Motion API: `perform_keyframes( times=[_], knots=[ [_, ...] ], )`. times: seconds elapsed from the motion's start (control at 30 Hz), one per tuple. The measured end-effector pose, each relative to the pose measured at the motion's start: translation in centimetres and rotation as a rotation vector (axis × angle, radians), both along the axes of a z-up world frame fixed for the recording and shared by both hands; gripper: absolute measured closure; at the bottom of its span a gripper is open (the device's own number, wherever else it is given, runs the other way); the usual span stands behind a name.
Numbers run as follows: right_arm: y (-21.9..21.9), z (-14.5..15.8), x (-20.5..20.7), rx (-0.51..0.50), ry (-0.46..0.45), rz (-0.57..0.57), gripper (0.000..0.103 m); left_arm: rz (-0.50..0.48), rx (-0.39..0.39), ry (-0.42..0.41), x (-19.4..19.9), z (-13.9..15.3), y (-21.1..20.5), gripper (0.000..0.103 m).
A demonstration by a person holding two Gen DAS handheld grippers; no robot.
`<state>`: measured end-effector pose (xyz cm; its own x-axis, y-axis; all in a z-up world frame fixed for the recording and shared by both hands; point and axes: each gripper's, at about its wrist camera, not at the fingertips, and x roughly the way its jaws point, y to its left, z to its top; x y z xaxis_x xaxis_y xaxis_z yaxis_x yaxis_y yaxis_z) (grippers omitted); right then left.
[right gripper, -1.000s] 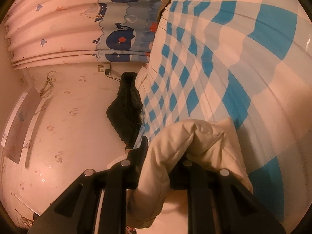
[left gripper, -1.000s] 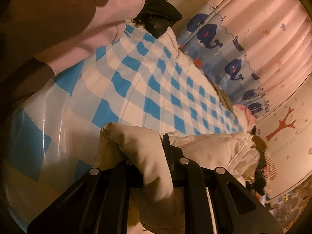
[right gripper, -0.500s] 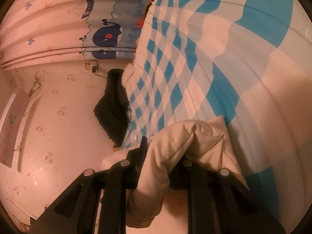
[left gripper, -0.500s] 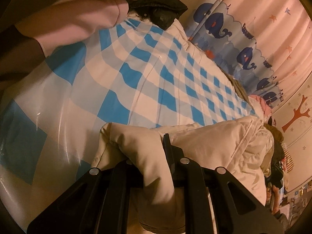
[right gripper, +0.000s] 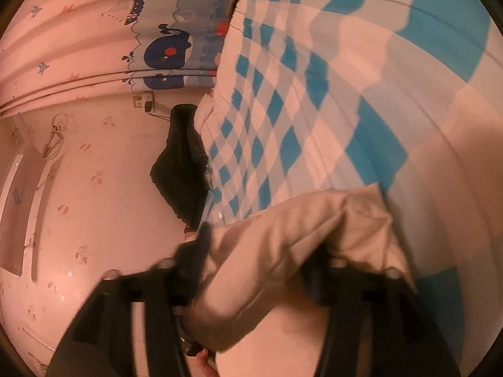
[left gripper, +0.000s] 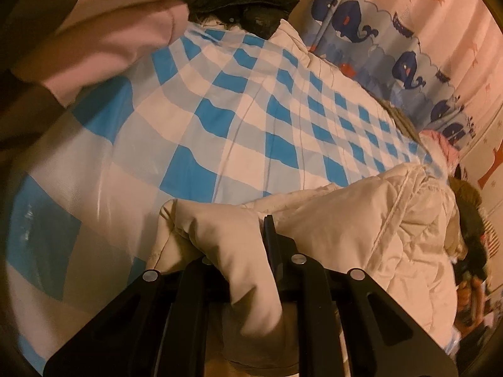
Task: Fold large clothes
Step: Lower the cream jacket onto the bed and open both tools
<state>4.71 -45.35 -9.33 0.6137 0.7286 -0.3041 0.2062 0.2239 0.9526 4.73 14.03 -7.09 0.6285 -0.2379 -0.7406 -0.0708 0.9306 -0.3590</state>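
A cream quilted jacket [left gripper: 361,220] lies at the near edge of a bed with a blue and white checked cover [left gripper: 251,125]. My left gripper [left gripper: 239,245] is shut on a fold of the jacket, which bulges up between the black fingers. In the right wrist view the jaws of my right gripper [right gripper: 261,251] stand wide apart, with a loose fold of the same jacket [right gripper: 283,235] draped between them. That view is blurred by motion.
A dark garment [left gripper: 245,3] lies at the head of the bed, also seen against the wall in the right wrist view [right gripper: 182,163]. A whale-print curtain [left gripper: 393,50] hangs along the far side. A person's pink sleeve [left gripper: 110,37] reaches over the bed. More clothes [left gripper: 465,220] are piled at right.
My right gripper's jaws have spread apart and loosened their hold on the jacket fold. The left gripper keeps its grip and has drawn more of the jacket onto the bed.
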Motion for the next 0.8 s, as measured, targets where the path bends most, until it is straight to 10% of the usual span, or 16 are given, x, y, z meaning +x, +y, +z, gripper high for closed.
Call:
perform_keyframes(
  times=[0.4, 0.8],
  knots=[
    [-0.4, 6.2, -3.5, -0.073, -0.044, -0.011, 0.021, -0.079, 0.111, 0.022, -3.2, 4.0, -0.8, 0.079],
    [8.6, 13.4, -5.7, -0.375, -0.165, 0.259, 0.017, -0.106, -0.087, 0.021, -4.7, 9.7, 3.8, 0.057]
  ],
)
